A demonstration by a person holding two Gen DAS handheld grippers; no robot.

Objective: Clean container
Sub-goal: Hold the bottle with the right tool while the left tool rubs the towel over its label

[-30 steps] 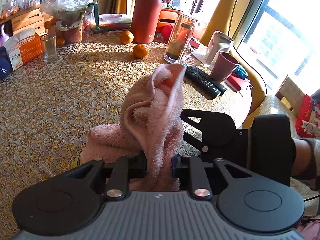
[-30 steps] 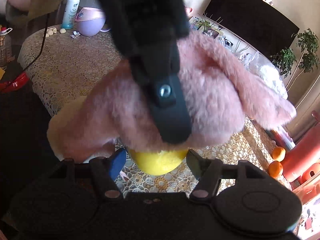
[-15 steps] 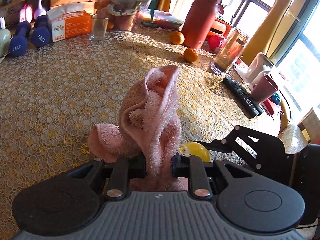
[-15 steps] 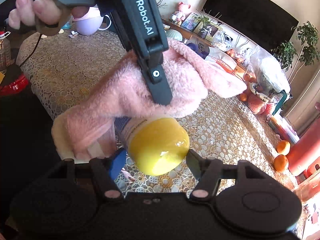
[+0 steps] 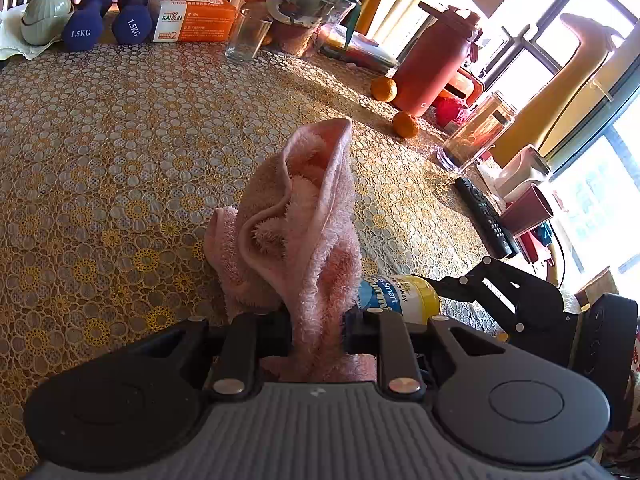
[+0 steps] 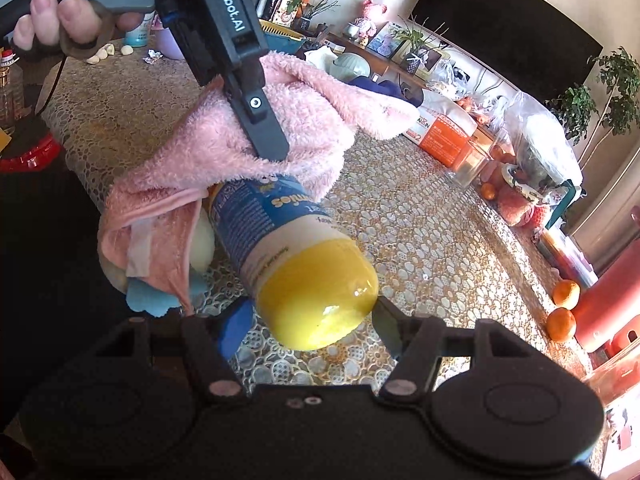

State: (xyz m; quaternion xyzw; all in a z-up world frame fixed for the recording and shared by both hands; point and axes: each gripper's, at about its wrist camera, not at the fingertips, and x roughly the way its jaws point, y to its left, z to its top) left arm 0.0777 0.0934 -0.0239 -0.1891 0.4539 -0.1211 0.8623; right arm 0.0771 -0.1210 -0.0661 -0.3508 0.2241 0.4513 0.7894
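- Gripping the yellow cap end of the container (image 6: 296, 264), our right tool (image 6: 312, 320) is clamped on it.
- We pinch the pink towel (image 5: 304, 220) in our left tool (image 5: 316, 328).
- The container hangs above the tabletop (image 5: 120, 140), its long axis running from the right tool toward the towel, which drapes the far end.
- Our left tool is nearer that uncleaned end.

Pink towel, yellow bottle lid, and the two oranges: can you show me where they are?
Pink towel (image 5: 308, 216), left wrist view, on its fluffy folded middle.
Yellow bottle lid (image 6: 320, 304), right wrist view, on the lid's rounded top.
Oranges (image 5: 405, 125), left wrist view, on the nearer orange's middle.
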